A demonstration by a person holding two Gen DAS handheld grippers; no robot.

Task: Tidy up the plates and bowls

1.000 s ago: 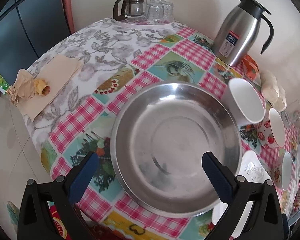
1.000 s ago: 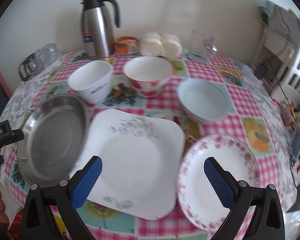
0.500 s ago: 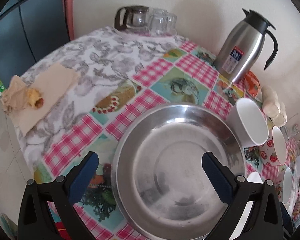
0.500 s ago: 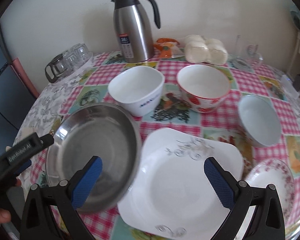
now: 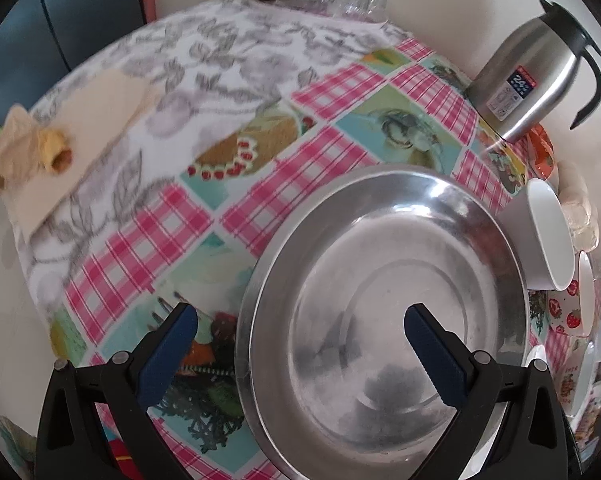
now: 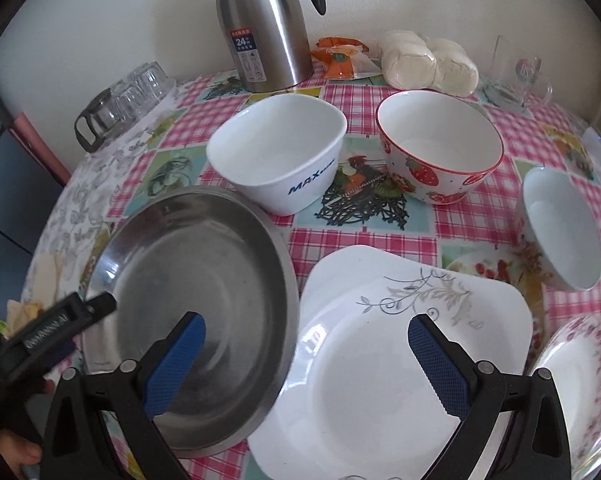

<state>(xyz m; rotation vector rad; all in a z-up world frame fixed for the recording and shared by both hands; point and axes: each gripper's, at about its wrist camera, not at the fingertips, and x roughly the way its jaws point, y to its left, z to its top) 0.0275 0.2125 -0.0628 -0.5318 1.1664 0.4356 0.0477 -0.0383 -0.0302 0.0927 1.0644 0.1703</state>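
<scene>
Left wrist view: left hand-held gripper (image 5: 300, 328) spread wide, nothing between its blue pads. One pad sits over the steel plate (image 5: 384, 312), the other over the cloth to its left, the plate's left rim between them. Contact with the rim can't be judged from here; it may be just above it. The plate lies on the bench (image 5: 236, 120), close beside a white bowl (image 5: 548, 236) at right. Thermos (image 5: 528, 84) stands further back by the wall.

Right wrist view: right hand-held gripper (image 6: 306, 344) also wide open and empty, straddling the seam where the steel plate (image 6: 204, 280) meets the square plate (image 6: 400, 360). Steel rim overlaps the square plate's left edge. Behind them: white bowl (image 6: 276, 152), strawberry bowl (image 6: 440, 144), pale bowl (image 6: 560, 228) at right. Floral plate (image 6: 580, 380) at the lower right edge. Left hand-held gripper (image 6: 60, 320) shows at the steel plate's near-left rim.
</scene>
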